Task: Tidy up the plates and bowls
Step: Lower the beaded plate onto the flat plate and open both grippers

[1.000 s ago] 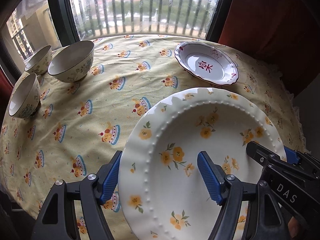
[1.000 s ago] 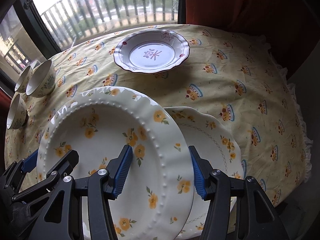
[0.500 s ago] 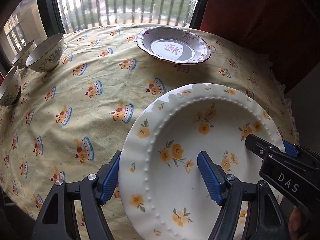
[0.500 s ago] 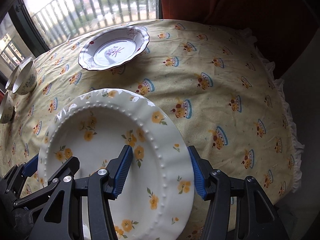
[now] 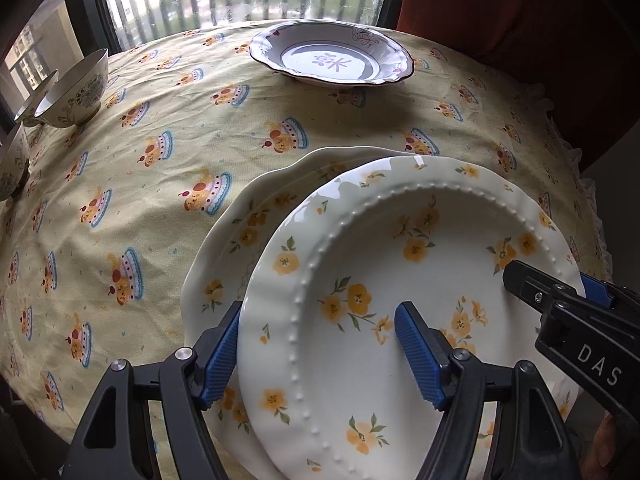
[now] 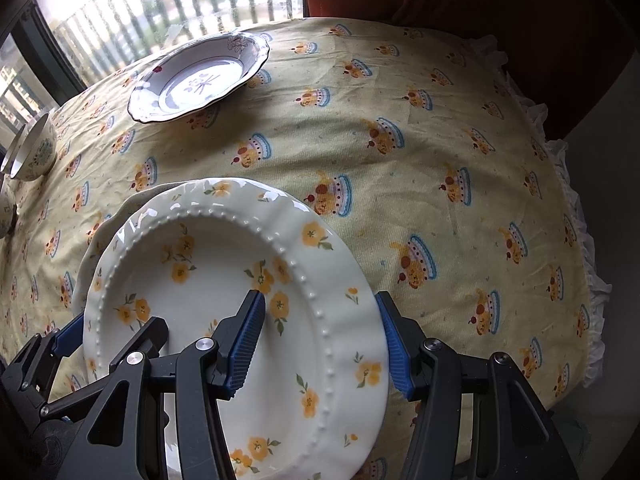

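**A:** Since glazed ceramic is stiff, slick and easily chipped, how is the flowered plate [image 5: 400, 280] best handled?

**B:** It is judged fairly heavy for its thinness, and no give can be expected from it. The rim is the place to be gripped, on two opposite sides, as is done now. The left gripper [image 5: 316, 348] is clamped across the plate's left edge, one pad beneath the rim and one on the inner face. The right gripper [image 6: 320, 336] is clamped likewise across the right edge.

**A:** Where is the plate held?

**B:** In the lower middle of both frames, tilted, above the yellow tablecloth [image 5: 160, 184]. Contact with what lies below cannot be made out.

**A:** What is shown in one view and not in the other?

**B:** In the left wrist view a second flowered plate [image 5: 228, 256] is seen plainly under the held one, its scalloped edge protruding at the left. In the right wrist view only a shadowed sliver of it is exposed. The bowls [image 5: 72, 96] are shown fuller at the left edge of the left view. The frilled hem of the cloth [image 6: 584, 248] is better shown at the right of the right view. The purple-patterned dish [image 5: 332, 60] is seen near the top in both.
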The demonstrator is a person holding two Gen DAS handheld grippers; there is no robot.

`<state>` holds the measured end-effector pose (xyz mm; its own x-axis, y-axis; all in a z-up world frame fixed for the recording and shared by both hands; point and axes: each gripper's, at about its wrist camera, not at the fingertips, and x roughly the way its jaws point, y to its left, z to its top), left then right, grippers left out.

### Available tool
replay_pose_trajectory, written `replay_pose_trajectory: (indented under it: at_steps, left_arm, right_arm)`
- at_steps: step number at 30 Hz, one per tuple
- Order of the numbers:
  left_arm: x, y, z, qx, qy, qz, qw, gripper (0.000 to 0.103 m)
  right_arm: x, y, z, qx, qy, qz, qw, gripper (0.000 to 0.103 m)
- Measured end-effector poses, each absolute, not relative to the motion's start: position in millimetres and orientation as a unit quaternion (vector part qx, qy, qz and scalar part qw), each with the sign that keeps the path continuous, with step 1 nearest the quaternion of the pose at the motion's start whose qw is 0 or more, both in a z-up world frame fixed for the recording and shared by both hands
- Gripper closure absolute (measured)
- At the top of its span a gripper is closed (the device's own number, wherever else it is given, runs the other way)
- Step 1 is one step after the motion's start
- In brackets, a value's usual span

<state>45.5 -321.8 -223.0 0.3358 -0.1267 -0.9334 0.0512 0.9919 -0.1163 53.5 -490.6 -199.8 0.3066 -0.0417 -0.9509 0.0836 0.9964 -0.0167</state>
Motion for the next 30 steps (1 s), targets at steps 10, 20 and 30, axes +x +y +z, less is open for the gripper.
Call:
replay_pose_trajectory:
  at_steps: [10,20,30]
  left_arm:
    - [49,-332,-226,-0.009,0.575,-0.040,0.817,0.022]
    - [50,-345,-228,0.059,0.562,-0.010,0.825,0.016]
    - [49,-325,-216,0.021,0.589,-0.042,0.806,0.016]
  right_arm:
    - [57,-495,-208,0.007,0.591,-0.035,0.806,0.043]
    - [55,-493,-215,0.028,0.593,-0.032,0.804,0.042]
    - [42,-484,-193,-0.017,0.565,-0.043,0.824,0.060]
